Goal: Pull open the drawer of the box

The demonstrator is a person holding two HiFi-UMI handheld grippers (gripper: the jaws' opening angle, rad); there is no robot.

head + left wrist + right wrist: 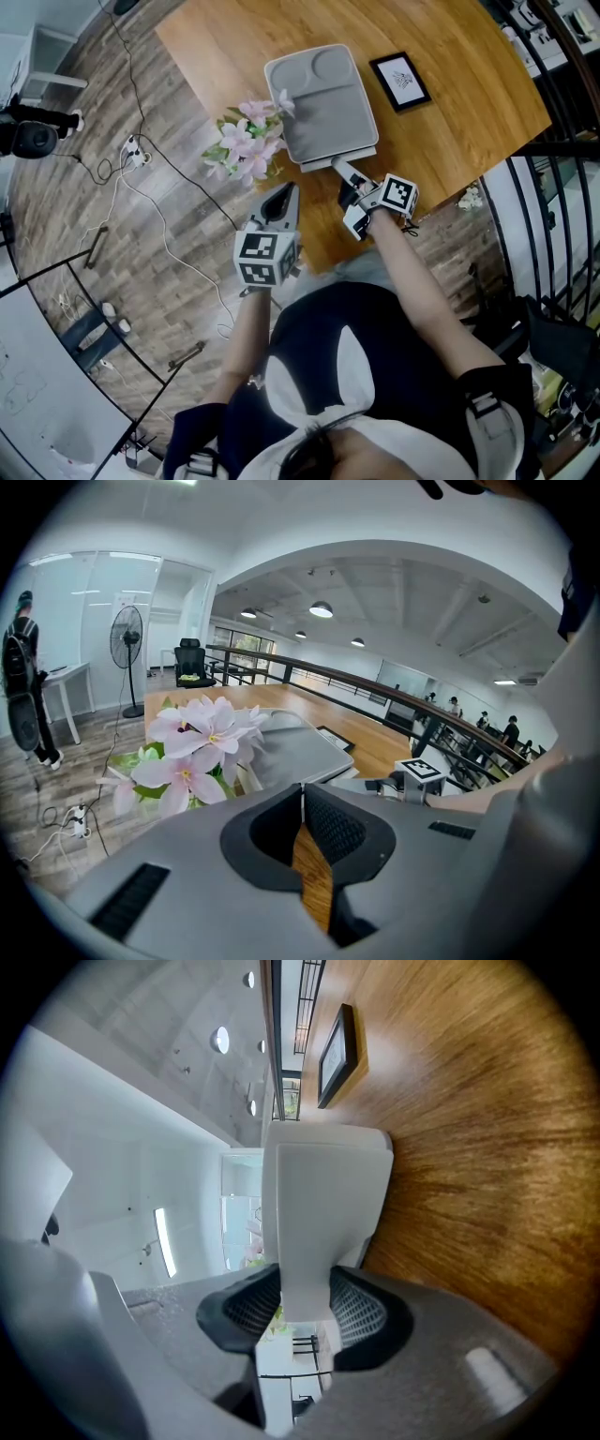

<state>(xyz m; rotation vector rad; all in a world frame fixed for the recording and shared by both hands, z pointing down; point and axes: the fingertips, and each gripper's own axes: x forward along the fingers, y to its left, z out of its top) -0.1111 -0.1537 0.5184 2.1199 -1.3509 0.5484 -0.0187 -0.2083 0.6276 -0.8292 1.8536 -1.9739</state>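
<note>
The right tongs (305,1305) are clamping the flat pale-grey drawer pull (317,1213) of the rounded grey plastic box (323,103).
Ribbed black pads are pressing both faces of the pull, which is jutting from the box's near edge, mid-way on the grained wooden desk (450,112). The left tongs (302,794) are hanging clenched and empty, near-left of the box beside the pink flowers (246,141). How far the drawer is standing out is hard to make out.

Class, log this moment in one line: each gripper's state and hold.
left gripper: shut, empty | right gripper: shut on flat grey drawer handle | grey rectangular box: on wooden table
</note>
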